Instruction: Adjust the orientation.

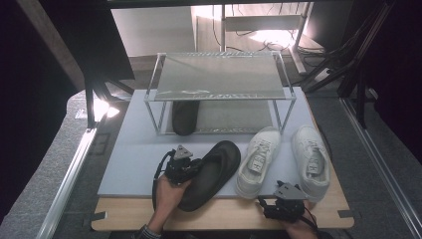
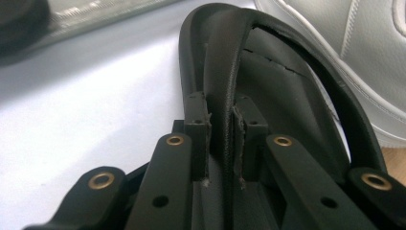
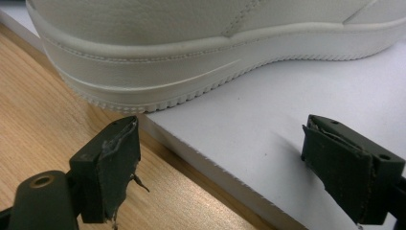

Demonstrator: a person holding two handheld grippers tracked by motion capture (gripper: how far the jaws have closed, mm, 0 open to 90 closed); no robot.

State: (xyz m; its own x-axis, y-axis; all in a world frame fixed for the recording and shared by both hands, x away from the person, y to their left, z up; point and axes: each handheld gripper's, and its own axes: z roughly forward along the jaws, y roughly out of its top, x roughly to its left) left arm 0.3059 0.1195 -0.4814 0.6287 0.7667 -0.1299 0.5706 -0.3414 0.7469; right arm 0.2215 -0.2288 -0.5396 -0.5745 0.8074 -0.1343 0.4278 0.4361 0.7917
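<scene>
On the pale grey mat near the front of the counter (image 1: 149, 219) lies the dark, soft-looking flip-flop sandal (image 1: 214, 172), heel toward the person and toe angled toward the two-tier clear-topped metal shoe rack (image 1: 219, 89), where a matching dark sandal (image 1: 185, 117) sits on the lower shelf. The sandal looks light and bendy, its foam sole likely to flex if lifted by one end, so the strap (image 2: 225, 86) is a sensible hold: thin, pliant and raised off the footbed. The left claw (image 1: 191, 167) has that strap between its pads, pinching it close to where it meets the sole, with the sandal running away ahead of the jaws. Just beside the sandal's toe stands a white leather lace-up sneaker (image 1: 258, 162), and its twin (image 1: 311, 162) stands further right. The right claw (image 1: 281, 206) waits spread and empty at the counter's front edge, facing the nearer sneaker's heel, near but not touching.
</scene>
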